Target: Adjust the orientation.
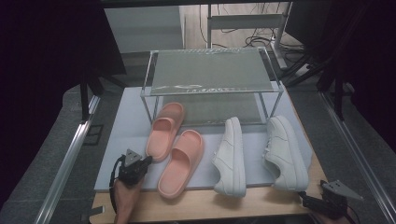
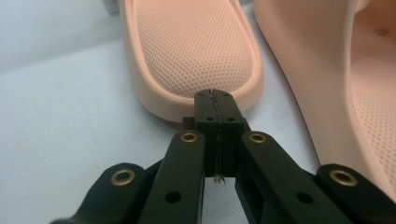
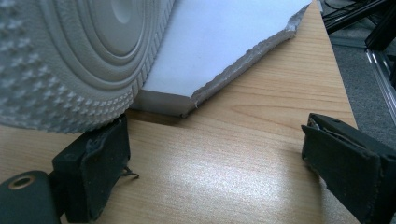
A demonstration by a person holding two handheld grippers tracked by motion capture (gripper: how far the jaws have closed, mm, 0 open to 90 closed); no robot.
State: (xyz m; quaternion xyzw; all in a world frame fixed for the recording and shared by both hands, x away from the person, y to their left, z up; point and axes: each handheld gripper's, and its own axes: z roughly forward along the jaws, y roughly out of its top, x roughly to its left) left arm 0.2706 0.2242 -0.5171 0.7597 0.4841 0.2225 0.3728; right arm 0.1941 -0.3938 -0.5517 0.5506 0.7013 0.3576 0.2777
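Two pink slides lie side by side on a pale mat (image 1: 122, 140): one (image 1: 164, 130) farther left, the other (image 1: 182, 161) nearer me. My left gripper (image 1: 144, 162) rests at the heel end of the left slide. In the left gripper view its jaws (image 2: 215, 93) are pressed together with nothing between them, the tips right at the heel rim of the left slide (image 2: 196, 51), and the other slide (image 2: 327, 70) lies to the right. My right gripper (image 1: 303, 198) stands open on the wooden table beside the heel of a white sneaker (image 1: 285, 151); its jaws (image 3: 215, 149) are wide apart and hold nothing, under the ribbed sole (image 3: 70, 56).
A second white sneaker (image 1: 231, 156) lies between the slides and the right one. A two-tier wire-and-glass rack (image 1: 210, 70) stands at the back of the mat. The mat's torn corner (image 3: 224, 37) ends on the wooden table (image 3: 243, 140). Metal rails run along both sides.
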